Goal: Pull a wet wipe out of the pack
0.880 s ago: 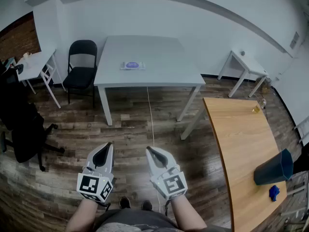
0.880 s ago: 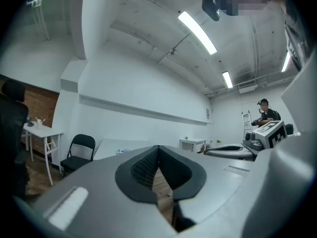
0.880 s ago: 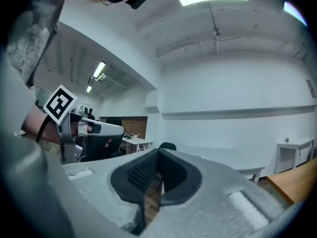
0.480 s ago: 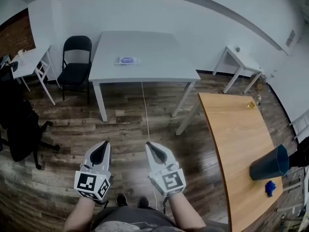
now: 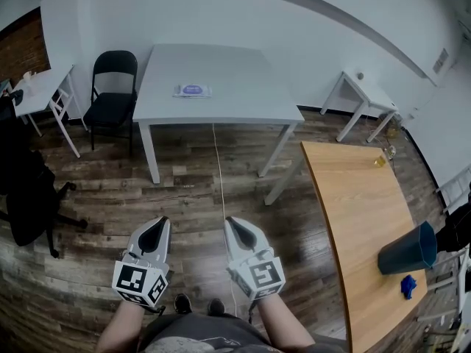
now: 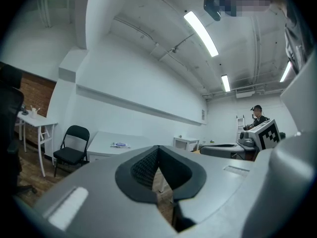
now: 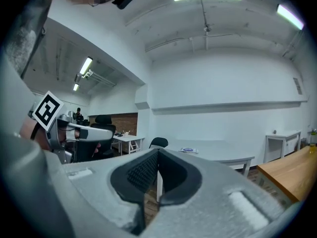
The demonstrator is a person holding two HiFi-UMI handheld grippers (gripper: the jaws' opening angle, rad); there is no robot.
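A flat wet wipe pack with a purple lid lies on the white table far ahead, towards its left side. It also shows small in the left gripper view as the pack and in the right gripper view as the pack. Both grippers are held low in front of the person, over the wooden floor and far from the table. My left gripper is shut with nothing in it. My right gripper is also shut and empty, pointing level towards the table.
A black folding chair stands left of the table. A small white desk and a black office chair are at far left. A wooden table on the right carries a dark bin. A small white side table stands by the back wall.
The view has shifted so the white table and pack sit slightly left and higher in the head view. Both grippers stay shut, side by side.
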